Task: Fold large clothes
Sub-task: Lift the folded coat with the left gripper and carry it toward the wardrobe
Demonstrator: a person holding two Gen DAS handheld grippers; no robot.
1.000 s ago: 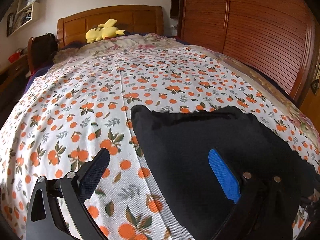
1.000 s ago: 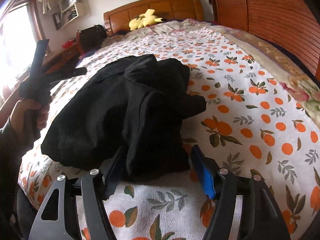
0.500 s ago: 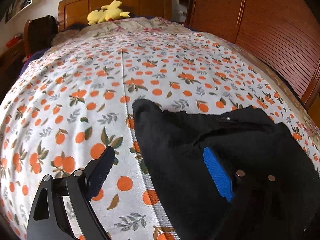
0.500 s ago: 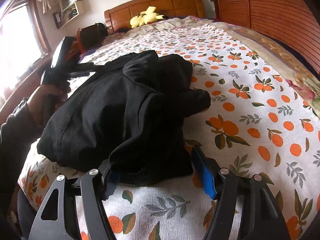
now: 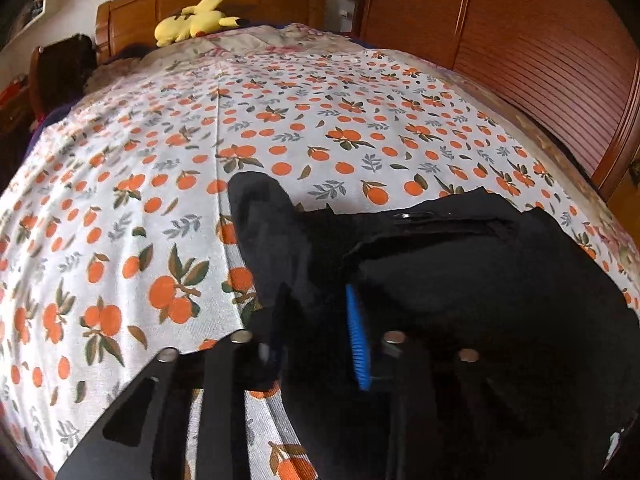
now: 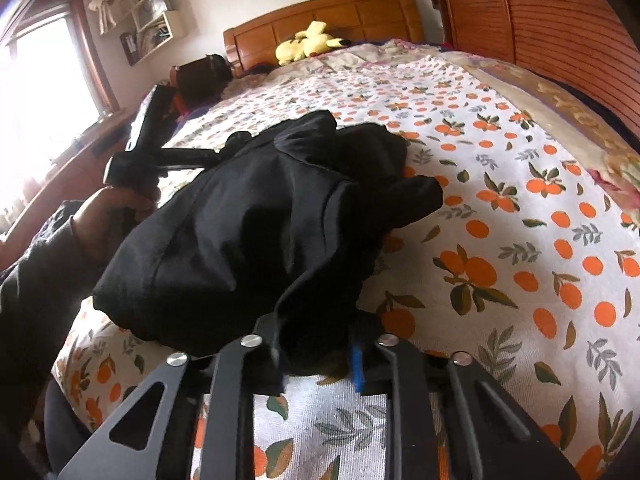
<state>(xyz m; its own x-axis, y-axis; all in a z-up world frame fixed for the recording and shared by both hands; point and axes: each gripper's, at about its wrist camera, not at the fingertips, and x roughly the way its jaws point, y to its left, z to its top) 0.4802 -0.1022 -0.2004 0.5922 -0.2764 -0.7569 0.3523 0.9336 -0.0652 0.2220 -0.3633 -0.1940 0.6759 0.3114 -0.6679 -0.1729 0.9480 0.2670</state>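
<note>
Black garment (image 5: 460, 280) lies bunched on the near end of the bed, on the orange-print bedspread (image 5: 160, 184). From the left wrist view, the left gripper (image 5: 316, 332) has its jaws drawn in around a ridge of the cloth near the garment's left edge; the blue pad (image 5: 357, 340) shows on one side, the other finger is half lost in dark fabric, so it looks like a pinch on the garment. To do this well I'd say hold that pinch on one layer's edge only, not a wad, and lift evenly with the other hand.

From the right wrist view, the right gripper (image 6: 316, 354) likewise has its jaws nipped on the near hem of the black heap (image 6: 256, 224). The person's left hand (image 6: 116, 216) grips the other tool's handle off to the left side. Spreading both grips apart should flatten the cloth before any fold.

As for containers, only a wall shelf (image 6: 152, 16) with small, unreadable items. A yellow plush toy (image 6: 308, 42) sits by the headboard.
</note>
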